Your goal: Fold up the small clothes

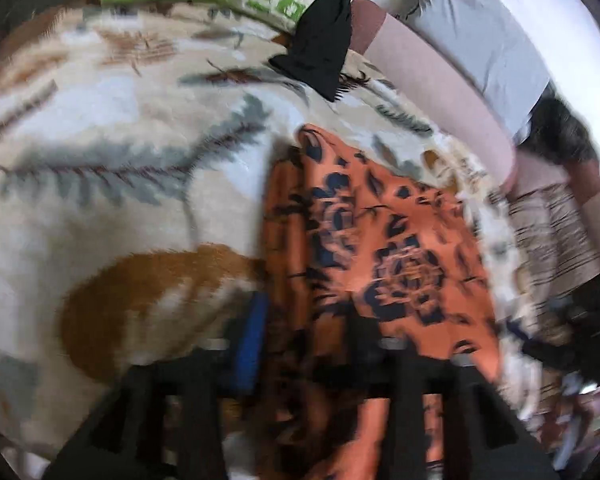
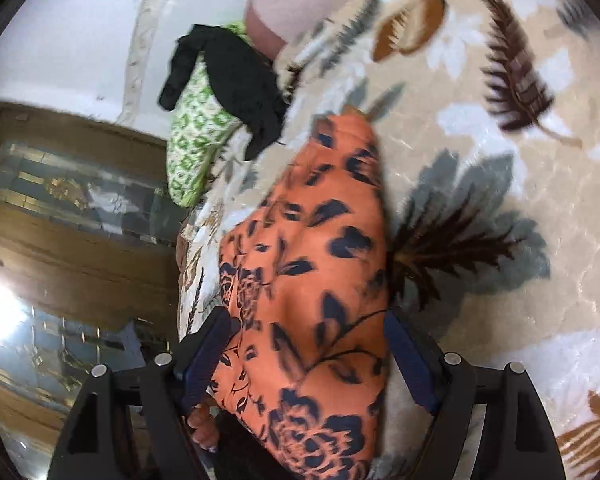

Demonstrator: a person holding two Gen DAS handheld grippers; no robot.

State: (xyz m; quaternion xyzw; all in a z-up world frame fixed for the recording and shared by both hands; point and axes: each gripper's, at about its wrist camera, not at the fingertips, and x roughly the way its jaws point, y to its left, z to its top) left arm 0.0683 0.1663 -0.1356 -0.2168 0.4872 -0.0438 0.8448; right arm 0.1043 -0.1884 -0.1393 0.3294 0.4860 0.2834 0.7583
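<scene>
Right wrist view shows the orange floral garment (image 2: pixel 311 280) lying on the leaf-patterned blanket (image 2: pixel 499 200) of a bed, its near end running down between the two blue-padded fingers of the right gripper (image 2: pixel 307 356). Those jaws stand wide apart, one on each side of the cloth, and do not look pressed onto it, so I judge them open with nothing held. In the left wrist view, which is blurred, the same garment (image 1: pixel 379 248) reaches down to the left gripper (image 1: pixel 300 356); one blue pad shows beside the cloth, but whether these jaws pinch it I cannot tell. The fabric looks thin, light and limp, with soft creases and a rounded bulge, so it will likely sag and slide rather than keep a shape; a hold on an edge or corner, gathering both layers, seems safer than a pinch mid-panel. Its long axis runs away from both cameras, narrowing toward the far end, which points at the black cloth (image 2: pixel 236 80) draped on a green-patterned pillow (image 2: pixel 192 148).
</scene>
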